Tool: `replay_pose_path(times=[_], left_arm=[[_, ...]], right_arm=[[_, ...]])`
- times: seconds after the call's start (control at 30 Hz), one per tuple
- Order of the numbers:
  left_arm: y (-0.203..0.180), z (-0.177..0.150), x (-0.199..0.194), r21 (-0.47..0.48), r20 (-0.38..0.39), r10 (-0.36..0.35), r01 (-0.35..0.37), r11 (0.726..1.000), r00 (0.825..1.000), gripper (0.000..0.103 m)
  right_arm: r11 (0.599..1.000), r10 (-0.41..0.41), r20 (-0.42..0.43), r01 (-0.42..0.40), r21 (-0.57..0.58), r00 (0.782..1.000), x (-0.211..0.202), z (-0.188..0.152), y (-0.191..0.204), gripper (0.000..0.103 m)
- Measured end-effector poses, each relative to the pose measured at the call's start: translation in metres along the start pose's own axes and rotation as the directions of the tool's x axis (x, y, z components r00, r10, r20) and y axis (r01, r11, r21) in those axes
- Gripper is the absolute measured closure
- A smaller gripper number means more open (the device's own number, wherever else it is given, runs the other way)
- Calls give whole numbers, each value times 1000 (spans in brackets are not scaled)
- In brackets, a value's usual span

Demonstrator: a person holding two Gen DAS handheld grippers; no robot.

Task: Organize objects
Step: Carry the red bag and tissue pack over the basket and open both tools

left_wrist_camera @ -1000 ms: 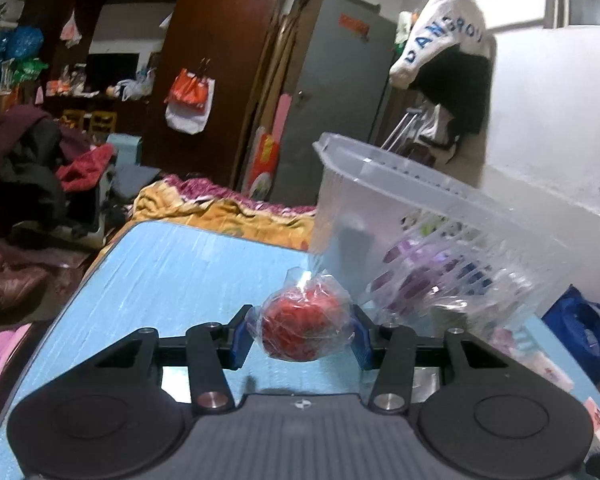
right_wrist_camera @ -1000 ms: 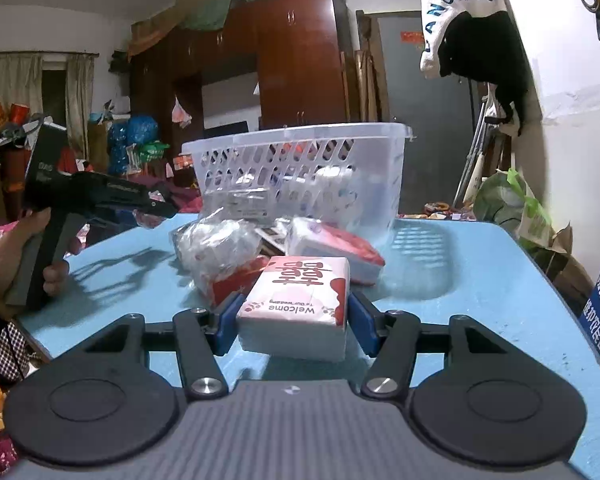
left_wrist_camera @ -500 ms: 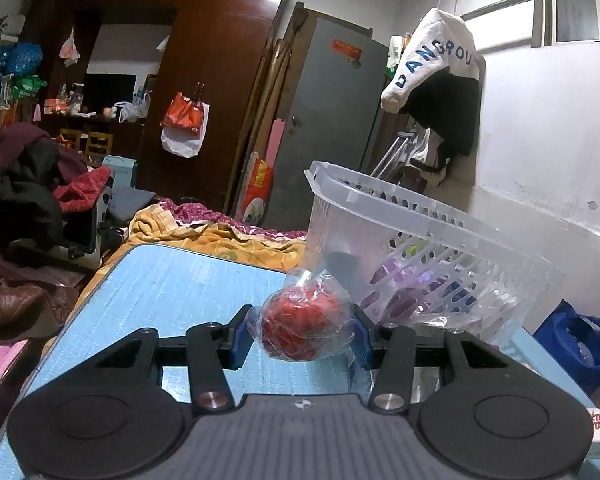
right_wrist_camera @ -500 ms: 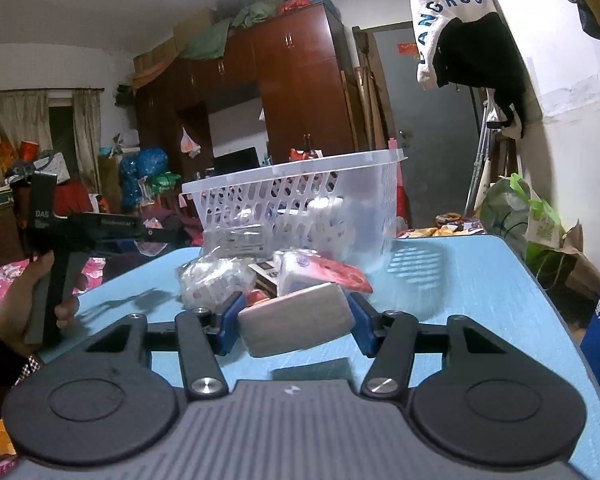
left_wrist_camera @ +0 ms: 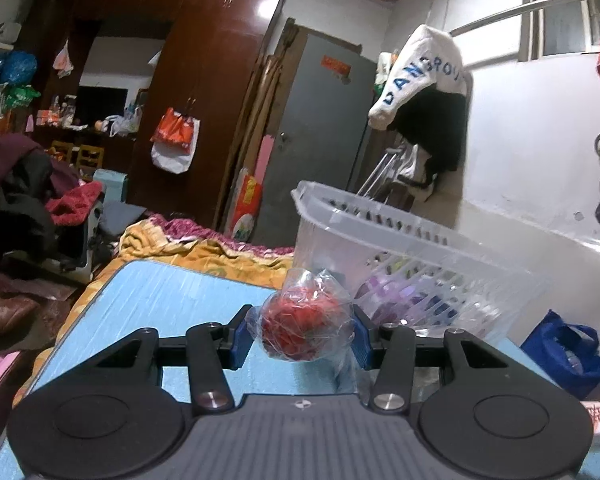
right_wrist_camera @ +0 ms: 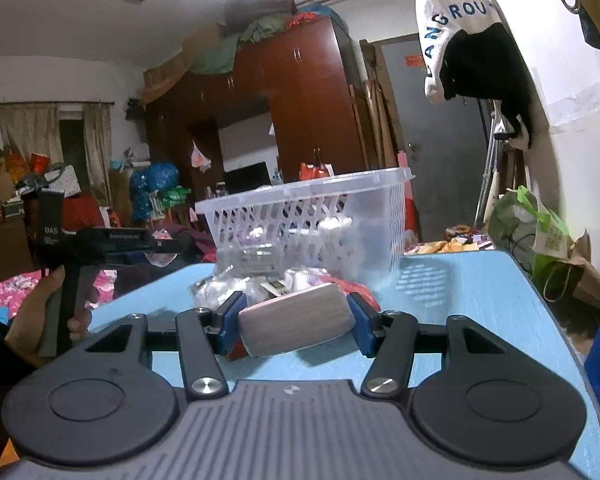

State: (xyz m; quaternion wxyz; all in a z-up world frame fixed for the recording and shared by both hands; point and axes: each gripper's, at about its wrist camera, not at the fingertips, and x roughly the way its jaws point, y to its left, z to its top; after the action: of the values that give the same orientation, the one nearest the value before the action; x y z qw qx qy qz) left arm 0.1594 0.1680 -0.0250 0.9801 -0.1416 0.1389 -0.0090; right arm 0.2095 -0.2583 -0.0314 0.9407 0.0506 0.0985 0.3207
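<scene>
We hold a black two-finger left gripper [left_wrist_camera: 300, 338] nearly level, tipped slightly downward, its blue-padded fingers [left_wrist_camera: 240, 336] pressed against both sides of a clear plastic bag of red contents [left_wrist_camera: 302, 328], which hangs clear of the bench. Our black right gripper [right_wrist_camera: 294, 324] also points nearly level, its blue fingers [right_wrist_camera: 230, 320] clamped on a tilted grey-sided rectangular packet [right_wrist_camera: 296, 324]. In the right wrist view our left hand [right_wrist_camera: 40, 320] wraps the upright grip of the left gripper's handle.
</scene>
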Motion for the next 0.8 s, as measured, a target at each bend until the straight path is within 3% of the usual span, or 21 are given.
replay_pose_path(times=[0.1, 0.23, 0.37, 0.47, 0.5, 0.57, 0.6, 0.67, 0.73, 0.8], left_arm=[[-9, 10, -14, 6, 37, -42, 42, 999, 998, 50], [-41, 56, -20, 61, 83, -110, 105, 993, 990, 50], [-80, 106, 11, 97, 66, -151, 145, 985, 986, 50], [-99, 125, 49, 100, 8, -129, 128, 987, 992, 48], [-102, 124, 62, 99, -15, -125, 125, 987, 992, 44], [-104, 116, 84, 118, -87, -98, 108, 987, 991, 7], [-102, 109, 94, 122, -123, -71, 87, 989, 990, 5], [-96, 98, 96, 123, -149, -67, 86, 989, 987, 5], [-90, 86, 75, 151, -122, -88, 106, 983, 989, 5], [-83, 71, 46, 177, -71, -105, 116, 977, 992, 2]], right_arm=[[1000, 15, 17, -15, -2, 1000, -1, 10, -2, 45], [998, 43, 83, -40, -38, 996, 8, 55, 0, 45], [992, 95, 140, -83, -94, 986, 48, 129, 8, 45], [991, 88, 116, -75, -112, 989, 95, 166, 10, 45], [990, 85, 90, -74, -121, 992, 108, 170, 10, 44], [992, 76, 33, -72, -103, 997, 139, 168, 5, 36], [994, 62, 18, -60, -93, 998, 146, 163, 2, 20], [996, 45, -29, -47, -80, 999, 151, 152, -1, 15], [997, 26, -28, -28, -76, 999, 136, 139, -2, 3], [998, 17, -14, -18, -59, 1000, 112, 120, -5, 0]])
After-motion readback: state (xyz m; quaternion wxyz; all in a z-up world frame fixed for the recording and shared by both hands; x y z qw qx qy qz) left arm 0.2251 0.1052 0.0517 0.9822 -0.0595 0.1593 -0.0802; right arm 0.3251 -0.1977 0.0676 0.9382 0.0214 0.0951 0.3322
